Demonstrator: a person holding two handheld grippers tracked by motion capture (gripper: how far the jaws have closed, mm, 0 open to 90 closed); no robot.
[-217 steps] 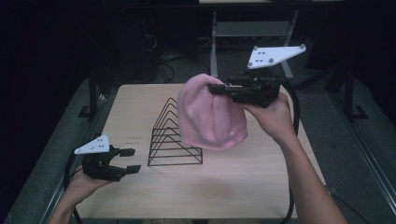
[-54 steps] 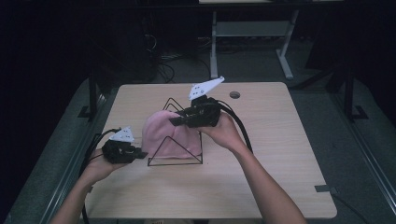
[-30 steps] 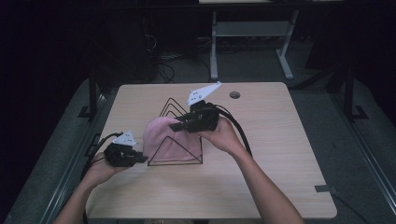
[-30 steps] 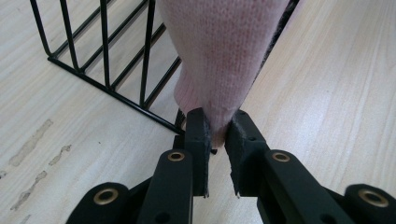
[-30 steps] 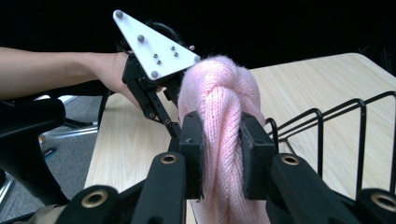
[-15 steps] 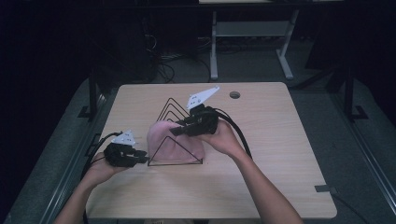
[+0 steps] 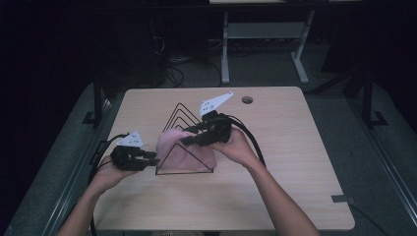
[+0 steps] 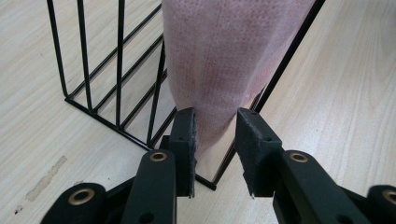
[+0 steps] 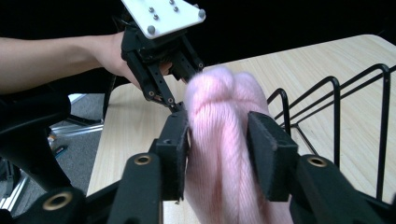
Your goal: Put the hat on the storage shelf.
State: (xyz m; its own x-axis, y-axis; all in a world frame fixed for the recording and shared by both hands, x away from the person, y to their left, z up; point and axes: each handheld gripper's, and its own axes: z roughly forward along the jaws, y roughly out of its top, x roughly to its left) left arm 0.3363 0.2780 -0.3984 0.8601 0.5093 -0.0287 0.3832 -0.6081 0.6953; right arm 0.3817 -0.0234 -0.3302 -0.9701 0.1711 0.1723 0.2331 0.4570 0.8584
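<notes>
A pink knitted cloth [image 7: 184,150] hangs inside the front of a black wire rack [image 7: 179,110] of triangular dividers at the table's middle. My right gripper [image 7: 189,137] holds it from above, and in the right gripper view its jaws [image 9: 217,135] squeeze a thick bunch of the cloth [image 9: 219,102]. My left gripper [image 7: 152,158] lies low on the table at the rack's left front corner. In the left gripper view its jaws [image 8: 215,135] stand apart around the cloth's lower tip [image 8: 224,56], which touches the left pad [image 8: 187,135], beside the rack's wires [image 8: 119,70].
The wooden table [image 7: 295,147] has a round cable hole [image 7: 247,100] at the back and a strip of tape [image 7: 342,198] near its front right edge. Cables trail from both grippers. A desk frame [image 7: 226,54] stands beyond the table.
The right gripper has brought the cloth down from mid-air into the rack's front. The left gripper has moved right until its jaws reached the cloth's lower tip.
</notes>
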